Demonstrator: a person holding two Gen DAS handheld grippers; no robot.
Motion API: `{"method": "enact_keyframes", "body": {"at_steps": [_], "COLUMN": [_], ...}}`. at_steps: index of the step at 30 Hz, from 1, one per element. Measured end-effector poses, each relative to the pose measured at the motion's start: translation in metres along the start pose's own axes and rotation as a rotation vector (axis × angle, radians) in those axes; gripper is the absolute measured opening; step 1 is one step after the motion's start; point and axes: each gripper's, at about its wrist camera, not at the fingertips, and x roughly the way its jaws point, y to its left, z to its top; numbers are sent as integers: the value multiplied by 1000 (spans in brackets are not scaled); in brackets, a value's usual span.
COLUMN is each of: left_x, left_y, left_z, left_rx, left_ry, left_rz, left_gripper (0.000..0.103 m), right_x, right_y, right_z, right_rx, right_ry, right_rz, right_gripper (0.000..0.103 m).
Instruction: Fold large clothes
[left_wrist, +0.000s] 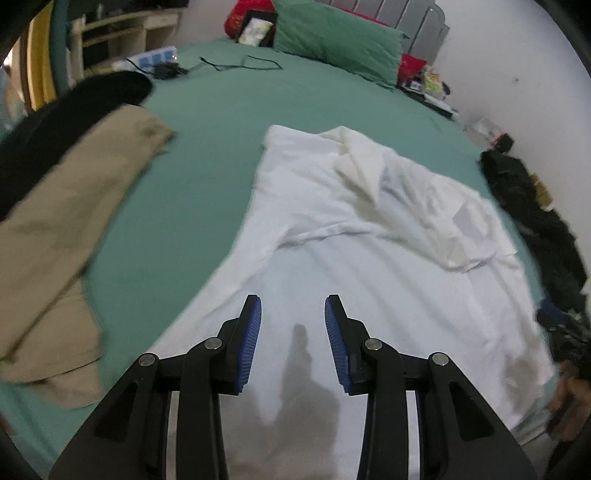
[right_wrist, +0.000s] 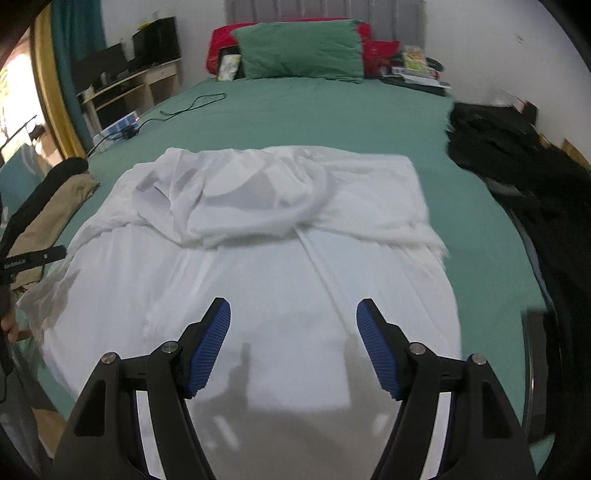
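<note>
Bed (right_wrist: 332, 110) with a green sheet fills both views, and a big white shirt (right_wrist: 258, 258) lies spread out flat on it. The top part of the shirt is bunched and folded over, so the cloth there is wrinkled, while the lower part is smooth. The left claw (left_wrist: 293, 317) hangs above the smooth lower part of the shirt. Its two blue pads (left_wrist: 253, 332) stand apart with nothing between them, so it is let go and grips nothing. The right claw (right_wrist: 293, 325) hangs over the shirt too, and its blue pads (right_wrist: 212, 339) stand even wider apart, also with nothing in them. Dark shadows of the claws fall on the white cloth below them. In the left view, tan pants (left_wrist: 66, 221) lie on the sheet to the left of the shirt, with a black cloth (left_wrist: 74, 107) beside them farther out. A pile of dark clothes (right_wrist: 517, 177) sits at the right edge of the bed, apart from the shirt. A green pillow (right_wrist: 299, 50) rests at the far end of the bed, with a red one (right_wrist: 221, 40) behind it. A thin black cord (right_wrist: 192, 103) lies on the sheet near the far left corner. Both views are a bit blurry.
</note>
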Motion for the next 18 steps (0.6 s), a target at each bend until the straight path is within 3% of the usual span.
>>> {"method": "enact_keyframes", "body": {"at_steps": [3,9,14,18], "left_x": [-13,-38,-44,-27], "left_y": [12,53,83,82], "left_z": [-16,-45,-57,-63], "left_rx": [-24,-115,-207,-172], "left_ry": [-25,-64,-66,11], "left_rz": [65,86,49,10], "left_gripper": [38,38,38,38], "right_x": [-12,-36,-48,-45], "right_y": [-14,-49,-71,-89], "right_z": [-27,-66,-84,-94], "right_rx": [76,205,284,363], "right_ry": [1,-18,-31,-5], "right_rz": [-13,-98,-210,-239], "right_gripper": [71,71,71,71]}}
